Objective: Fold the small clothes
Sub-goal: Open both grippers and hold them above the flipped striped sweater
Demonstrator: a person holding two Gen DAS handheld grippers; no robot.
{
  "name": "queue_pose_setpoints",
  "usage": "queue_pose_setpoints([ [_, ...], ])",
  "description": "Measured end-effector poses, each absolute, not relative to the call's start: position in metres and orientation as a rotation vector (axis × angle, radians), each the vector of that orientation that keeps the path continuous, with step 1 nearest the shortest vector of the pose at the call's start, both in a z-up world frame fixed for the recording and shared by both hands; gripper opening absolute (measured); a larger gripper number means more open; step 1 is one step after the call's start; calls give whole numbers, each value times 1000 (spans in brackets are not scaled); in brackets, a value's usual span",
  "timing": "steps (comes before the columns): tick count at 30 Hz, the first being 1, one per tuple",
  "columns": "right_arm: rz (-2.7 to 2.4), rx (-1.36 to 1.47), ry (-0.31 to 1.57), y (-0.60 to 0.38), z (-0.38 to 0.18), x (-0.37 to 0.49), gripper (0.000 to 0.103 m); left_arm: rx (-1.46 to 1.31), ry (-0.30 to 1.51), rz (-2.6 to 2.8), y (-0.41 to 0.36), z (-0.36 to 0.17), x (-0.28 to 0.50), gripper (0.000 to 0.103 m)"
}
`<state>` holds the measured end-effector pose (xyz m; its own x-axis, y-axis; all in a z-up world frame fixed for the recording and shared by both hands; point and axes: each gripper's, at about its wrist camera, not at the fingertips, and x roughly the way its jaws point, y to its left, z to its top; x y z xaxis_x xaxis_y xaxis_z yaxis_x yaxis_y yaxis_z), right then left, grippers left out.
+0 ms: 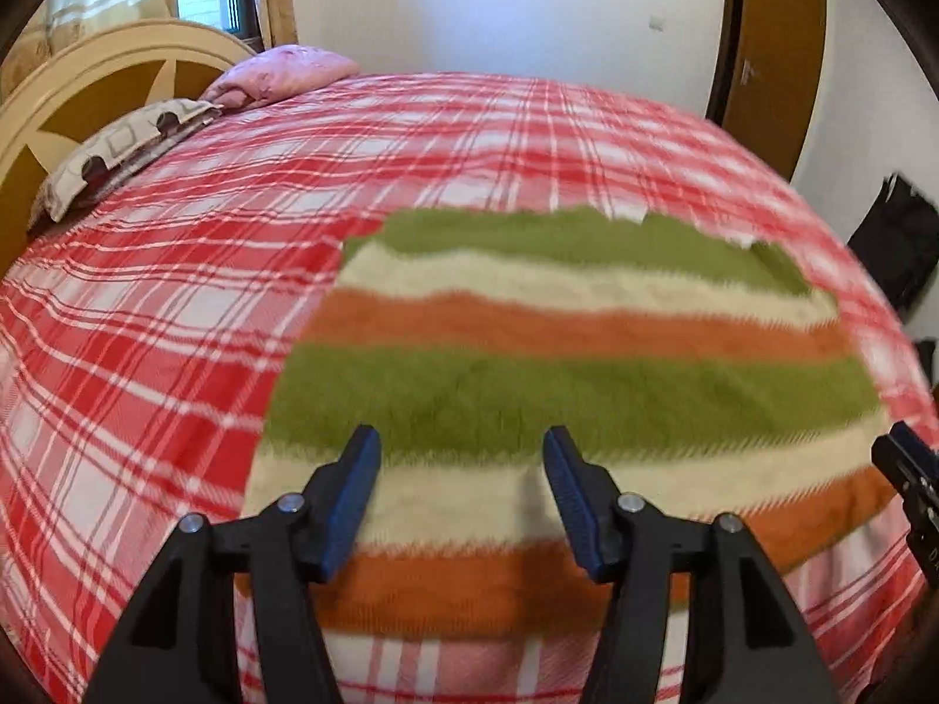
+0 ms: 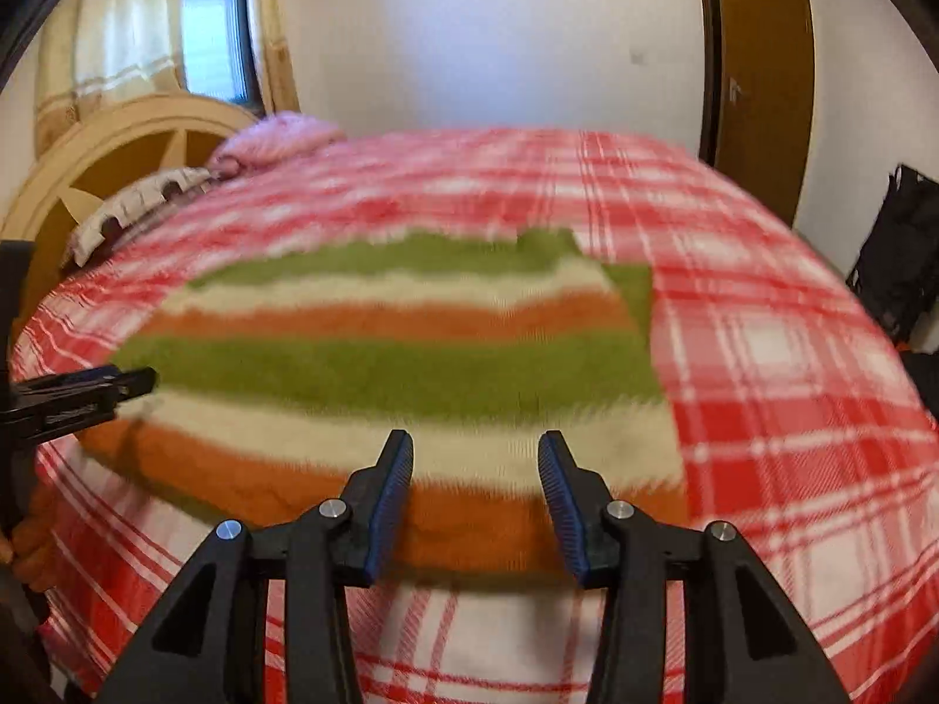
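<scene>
A small knitted garment (image 1: pixel 563 352) with green, cream and orange stripes lies flat on the red plaid bed cover (image 1: pixel 147 293). My left gripper (image 1: pixel 460 440) hovers open over its near cream stripe with nothing between the blue pads. The right gripper's tip (image 1: pixel 904 457) shows at the garment's right edge. In the right wrist view the same garment (image 2: pixel 399 364) spreads ahead, and my right gripper (image 2: pixel 475 446) stands open above its near orange stripe, holding nothing. The left gripper (image 2: pixel 135 381) juts in from the left over the garment's left edge. Both views are blurred.
Two pillows (image 1: pixel 117 152) (image 1: pixel 281 73) lie by the cream headboard (image 1: pixel 76 76) at the far left. A brown door (image 1: pixel 769 53) and a dark bag (image 1: pixel 904 246) stand beyond the bed on the right. Plaid cover (image 2: pixel 792 381) surrounds the garment.
</scene>
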<state>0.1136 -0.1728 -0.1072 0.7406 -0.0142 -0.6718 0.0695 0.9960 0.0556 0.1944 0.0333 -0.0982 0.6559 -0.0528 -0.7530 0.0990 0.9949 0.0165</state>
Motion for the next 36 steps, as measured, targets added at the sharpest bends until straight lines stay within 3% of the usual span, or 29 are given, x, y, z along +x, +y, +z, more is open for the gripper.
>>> queue_pose_setpoints([
  [6, -55, 62, 728, -171, -129, 112, 47, 101, 857, -42, 34, -114, 185, 64],
  [10, -49, 69, 712, -173, -131, 110, 47, 155, 846, 13, 30, -116, 186, 77],
  [18, -40, 72, 702, -171, -129, 109, 52, 156, 824, 33, 38, -102, 168, 78],
  [22, -34, 67, 701, -169, -129, 108, 57, 122, 789, 23, 48, -91, 161, 86],
  [30, -71, 162, 651, -168, -103, 84, 57, 84, 810, 53, 63, -87, 165, 90],
  [36, 5, 67, 602, -133, -81, 75, 55, -106, 820, 77, 108, -95, 163, 90],
])
